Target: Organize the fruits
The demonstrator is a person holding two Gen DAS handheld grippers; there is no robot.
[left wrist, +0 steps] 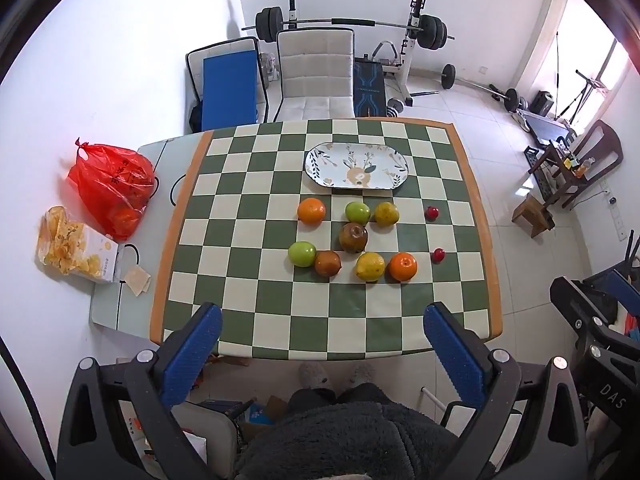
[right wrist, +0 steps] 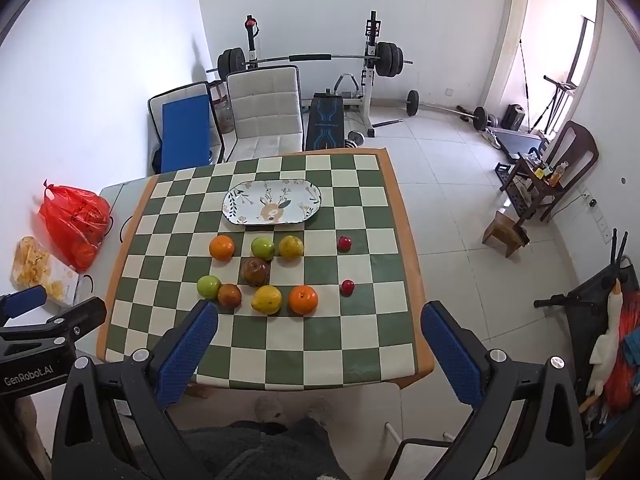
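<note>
Both grippers are held up high over the near edge of the table, and both are spread wide with nothing between the blue pads. The left gripper [left wrist: 322,344] sits over the person's dark fuzzy lap and grey slippers. The right gripper [right wrist: 318,340] is a bit more to the right. Its view shows the left gripper as a black arm with a blue tip at the far left, which the left view cannot show of itself. The left view shows a black piece of the other tool at its right edge.

The checkered cloth [left wrist: 280,312] covers the table. All the fruit lies on it, in the middle, none of it on the plate. In the near row are a green apple [left wrist: 302,254], a brown fruit [left wrist: 327,263] touching it, a yellow lemon [left wrist: 370,266], an orange [left wrist: 403,266] and a small red fruit [left wrist: 438,255] off to the right. A dark brown fruit [left wrist: 353,237] sits just behind, between the rows. The far row has another orange [left wrist: 311,211], another green apple [left wrist: 357,212], a yellow fruit [left wrist: 386,213] and a second small red fruit [left wrist: 431,212].

Behind the fruit is the oval plate [left wrist: 320,156] with a deer picture. It has nothing in it.

To the left, off the cloth, a box of chips [left wrist: 76,248] lies beside a tied red bag [left wrist: 112,184] with orange round things inside.

Only the right view shows a white toy bird [right wrist: 606,340] at the far right. Farther back stand a white chair [left wrist: 316,76] and a barbell rack [left wrist: 352,24].
</note>
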